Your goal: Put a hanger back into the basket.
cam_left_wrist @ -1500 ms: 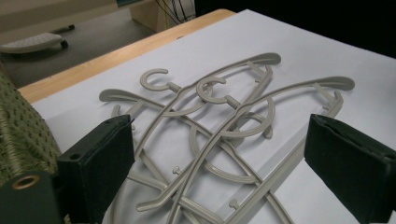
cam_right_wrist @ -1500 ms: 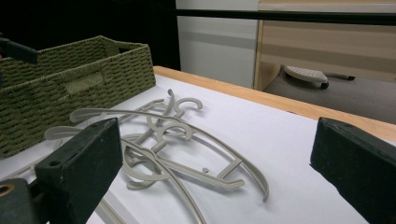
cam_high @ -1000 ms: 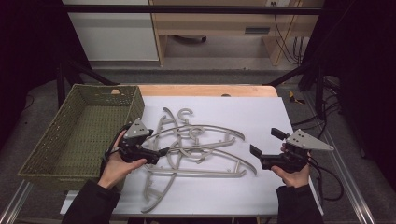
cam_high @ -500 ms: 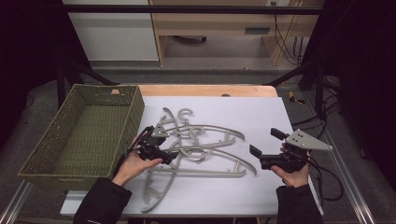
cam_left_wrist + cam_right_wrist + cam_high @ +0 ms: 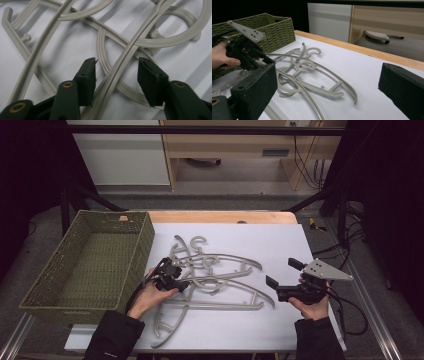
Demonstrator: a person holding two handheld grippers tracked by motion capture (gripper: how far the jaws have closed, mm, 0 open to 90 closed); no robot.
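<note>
Several grey plastic hangers (image 5: 215, 270) lie tangled on the white table top (image 5: 280, 240). My left gripper (image 5: 182, 285) is down at the left side of the pile. In the left gripper view (image 5: 117, 62) a curved hanger arm (image 5: 112, 80) runs between its jaws; they have just been closing and a gap still shows on each side of the arm. My right gripper (image 5: 281, 272) rests open at the right of the table, apart from the hangers, with nothing between its wide jaws (image 5: 327, 72). The right gripper view also shows the left gripper (image 5: 265, 60) among the hangers (image 5: 307, 67).
A green woven basket (image 5: 145, 240) stands at the left of the table, close behind the left hand; its wall (image 5: 279, 27) also shows in the right gripper view. A wooden edge (image 5: 225, 216) runs along the table's far side. Cables (image 5: 350, 310) trail from the right gripper.
My left gripper has moved right and down from beside the basket onto the hanger pile, and its jaws have narrowed around a hanger arm. The right gripper has stayed still.
</note>
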